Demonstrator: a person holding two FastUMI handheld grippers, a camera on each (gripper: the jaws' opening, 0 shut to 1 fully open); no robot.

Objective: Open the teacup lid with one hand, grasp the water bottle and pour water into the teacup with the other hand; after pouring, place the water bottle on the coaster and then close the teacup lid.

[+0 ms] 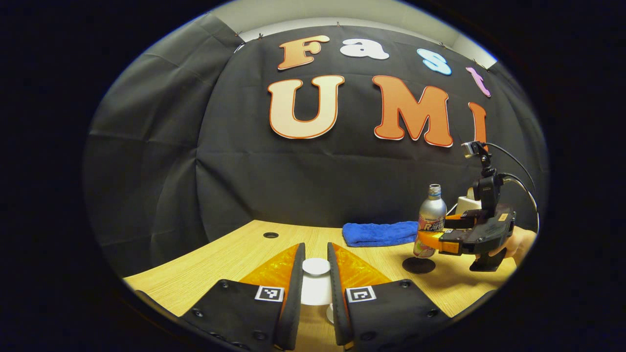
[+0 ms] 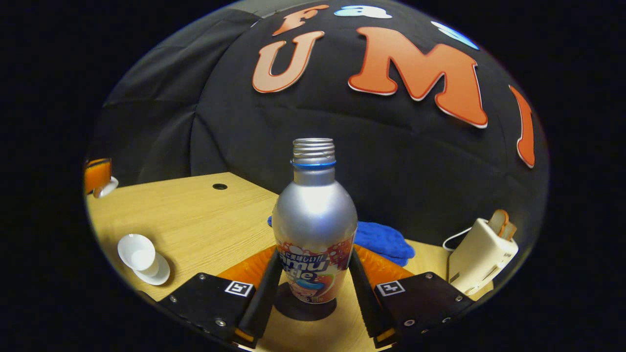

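We cannot tell whether the water bottle [image 2: 314, 230] rests on the coaster [image 2: 305, 309] — its base hides most of it. The toaster [image 1: 465, 203] sits half-hidden behind the right gripper [image 1: 430, 237].

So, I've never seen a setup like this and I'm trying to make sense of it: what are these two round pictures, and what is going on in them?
There is no robot here. A person holds a two-finger tool in each hand, and each tool carries a wide-angle camera that looks along its own fingers. One picture comes from each camera.

In the left gripper view, the left tool grips a white teacup lid. Farther off you can see the other tool and the hand holding it.

In the right gripper view, the right tool clamps a silver water bottle, uncapped, right above a dark coaster. I can't tell if it touches the coaster.

On the wooden table are the open teacup on its saucer, a blue cloth and a toaster.
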